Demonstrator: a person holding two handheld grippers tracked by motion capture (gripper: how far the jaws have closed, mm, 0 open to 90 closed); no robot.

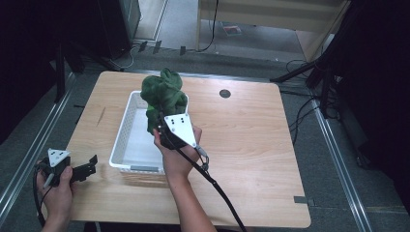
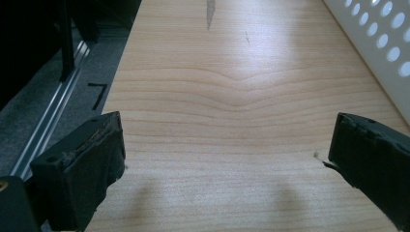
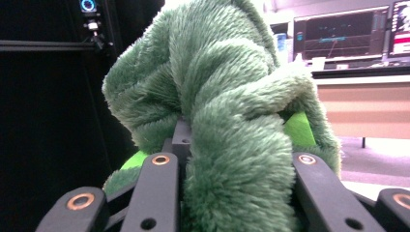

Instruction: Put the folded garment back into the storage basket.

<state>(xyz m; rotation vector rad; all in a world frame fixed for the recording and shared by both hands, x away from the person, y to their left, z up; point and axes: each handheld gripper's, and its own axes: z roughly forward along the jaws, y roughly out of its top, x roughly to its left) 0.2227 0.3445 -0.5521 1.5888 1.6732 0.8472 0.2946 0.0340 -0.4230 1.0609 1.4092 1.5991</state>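
Note:
A dark green fuzzy plush cloth (image 1: 164, 94) hangs bunched up above the far end of a white perforated basket (image 1: 122, 140). My right gripper (image 1: 162, 126) is shut on its lower part, held up over the basket's right side. In the right gripper view the green plush (image 3: 222, 111) bulges between the two black jaws, with a bright green patch (image 3: 299, 129) showing on it. My left gripper (image 1: 89, 166) rests low at the table's near left corner, open; in the left gripper view its fingers (image 2: 82, 179) stand wide apart over bare wood.
The wooden table (image 1: 251, 145) has a round grommet hole (image 1: 225, 94) at the back. The basket's white perforated wall (image 2: 382, 43) lies right of the left gripper. A cable (image 1: 217, 186) trails from the right gripper toward the near edge. Floor rails flank the table.

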